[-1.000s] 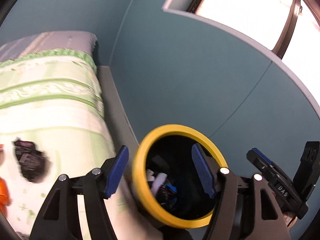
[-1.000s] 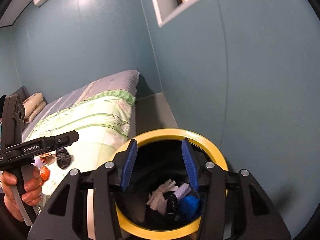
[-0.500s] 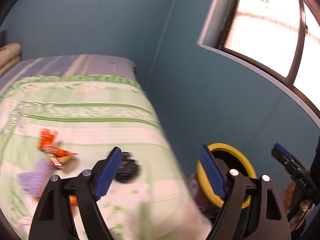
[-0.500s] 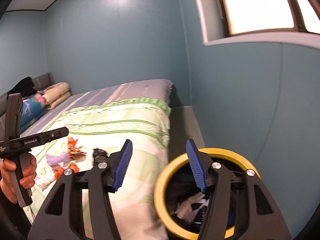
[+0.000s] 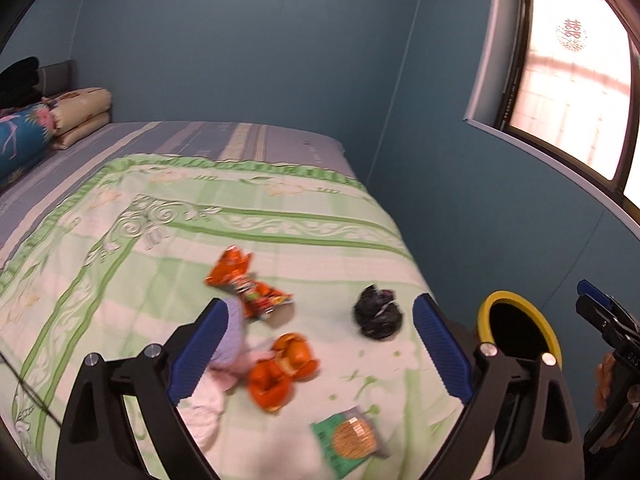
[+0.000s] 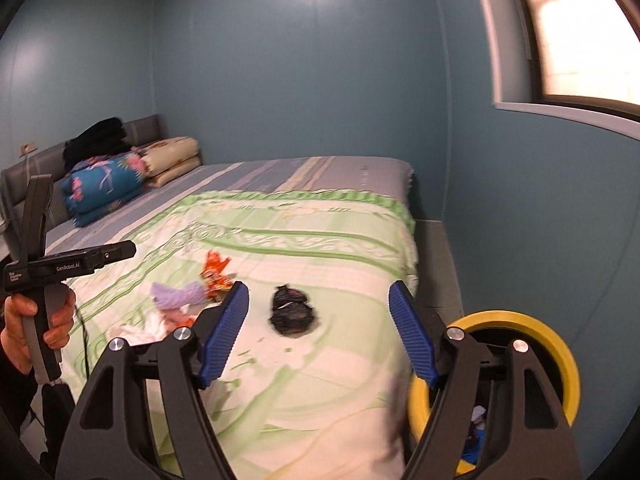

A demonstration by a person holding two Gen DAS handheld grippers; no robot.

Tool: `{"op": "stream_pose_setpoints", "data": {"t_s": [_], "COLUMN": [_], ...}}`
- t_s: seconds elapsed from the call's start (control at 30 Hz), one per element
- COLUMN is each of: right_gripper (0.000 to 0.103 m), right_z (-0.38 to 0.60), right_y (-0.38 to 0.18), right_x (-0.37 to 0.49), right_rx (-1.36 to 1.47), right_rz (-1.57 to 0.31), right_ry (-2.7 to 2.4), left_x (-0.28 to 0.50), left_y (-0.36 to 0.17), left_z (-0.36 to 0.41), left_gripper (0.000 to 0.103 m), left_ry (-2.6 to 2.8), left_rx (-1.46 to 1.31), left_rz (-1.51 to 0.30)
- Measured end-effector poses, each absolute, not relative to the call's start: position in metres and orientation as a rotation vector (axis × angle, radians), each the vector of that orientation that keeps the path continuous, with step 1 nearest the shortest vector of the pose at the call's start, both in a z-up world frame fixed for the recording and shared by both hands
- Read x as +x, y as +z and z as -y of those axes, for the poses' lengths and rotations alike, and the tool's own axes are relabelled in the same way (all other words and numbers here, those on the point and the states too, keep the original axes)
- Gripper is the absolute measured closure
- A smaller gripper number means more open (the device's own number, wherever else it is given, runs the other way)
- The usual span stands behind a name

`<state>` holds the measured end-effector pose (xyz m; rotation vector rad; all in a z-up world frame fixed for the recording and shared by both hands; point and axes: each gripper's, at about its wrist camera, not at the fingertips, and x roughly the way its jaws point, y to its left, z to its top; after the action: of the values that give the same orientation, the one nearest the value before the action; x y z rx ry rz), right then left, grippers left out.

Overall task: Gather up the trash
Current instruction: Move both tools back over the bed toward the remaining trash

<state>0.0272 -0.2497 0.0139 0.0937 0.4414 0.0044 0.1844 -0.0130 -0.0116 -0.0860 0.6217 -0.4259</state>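
Trash lies on the green quilt point(image 5: 120, 264): an orange snack wrapper point(image 5: 248, 284), a crumpled black bag point(image 5: 378, 312), orange peel point(image 5: 284, 368), a purple and pink wad point(image 5: 232, 340) and a green cracker packet point(image 5: 350, 434). My left gripper point(image 5: 320, 344) hovers over them, its jaws opening, nothing between them. My right gripper point(image 6: 318, 330) is also opening and empty, with the black bag point(image 6: 292, 312) seen between its fingers on the bed beyond. The yellow-rimmed bin point(image 6: 520, 352) stands beside the bed, trash inside; it also shows in the left wrist view as the bin point(image 5: 520, 328).
Folded bedding and pillows point(image 6: 120, 180) sit at the headboard point(image 6: 32, 168). A teal wall point(image 5: 480, 200) with a window point(image 5: 576, 80) runs along the bed's right side, leaving a narrow floor strip point(image 6: 436, 256). A person's hand point(image 6: 24, 320) holds the left gripper's handle.
Both grippers swung from over the bin to over the bed and opened wider. The trash on the quilt came into view; the bin now sits at the right edge.
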Motion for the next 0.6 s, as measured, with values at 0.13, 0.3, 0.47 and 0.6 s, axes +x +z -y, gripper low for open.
{"op": "stream_pose_setpoints", "data": {"t_s": [0.13,0.3,0.47,0.6], "right_gripper": [0.033,0.031,0.03,0.03], "right_z": [0.224,0.198,0.178,0.16], "right_y": [0.007,-0.002,-0.012,-0.026], "right_x": [0.029,0.033,0.034,0.039], "right_rx": [0.076,0.064,0.05,0.035], "right_rz": [-0.464,-0.49,-0.524,-0.56], "right_ry": [0.058,0.105,0.147,0.184], "left_x": [0.178,0.169,0.167,0.166], "left_y": [-0.021,-0.034,-0.057,-0.08], "left_z": [-0.015,-0.039,-0.063,-0.076], "left_gripper": [0.012,0.01,0.009,0.009], "left_ry": [-0.387,-0.353,-0.319,-0.297], "left_rx": [-0.087,-0.097,-0.125,-0.139], "left_rz": [-0.635,-0.649,-0.684,-0.721]}}
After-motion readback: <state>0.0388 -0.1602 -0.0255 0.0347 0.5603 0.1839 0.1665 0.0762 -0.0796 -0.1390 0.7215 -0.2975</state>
